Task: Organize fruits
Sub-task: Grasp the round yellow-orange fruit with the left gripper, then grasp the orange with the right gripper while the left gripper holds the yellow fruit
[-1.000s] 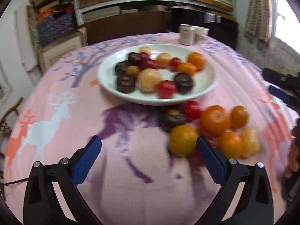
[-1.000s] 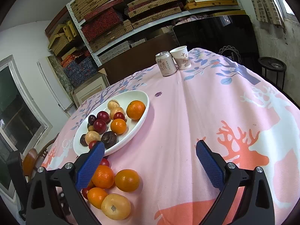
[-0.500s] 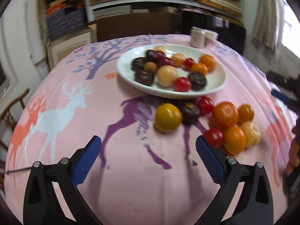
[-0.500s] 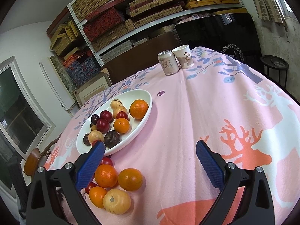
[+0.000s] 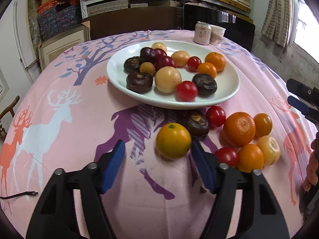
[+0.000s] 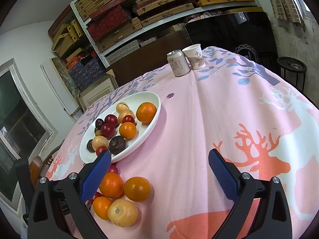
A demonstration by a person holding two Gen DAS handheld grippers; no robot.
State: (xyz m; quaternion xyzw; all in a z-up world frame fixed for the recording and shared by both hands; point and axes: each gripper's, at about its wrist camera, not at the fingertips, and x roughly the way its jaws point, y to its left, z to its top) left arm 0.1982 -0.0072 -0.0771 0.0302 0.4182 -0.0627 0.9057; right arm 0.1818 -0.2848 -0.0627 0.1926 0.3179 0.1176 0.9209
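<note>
A white plate holds several fruits: dark, red, orange and pale yellow. In front of it, loose fruits lie on the pink cloth. Among them are a dark fruit, a red tomato, a big orange and a pale yellow fruit. My left gripper is closing, with a yellow-orange fruit between its fingertips. The right blue pad meets the fruit and the left pad stands apart. My right gripper hangs open over bare cloth, holding nothing.
A drink can and a paper cup stand at the table's far edge. Shelves of boxes fill the wall behind. A hand and the other gripper show at the right edge of the left wrist view.
The left jaws have narrowed from wide apart to about half. The left view has drawn nearer to the yellow-orange fruit. The right gripper's view has barely shifted.
</note>
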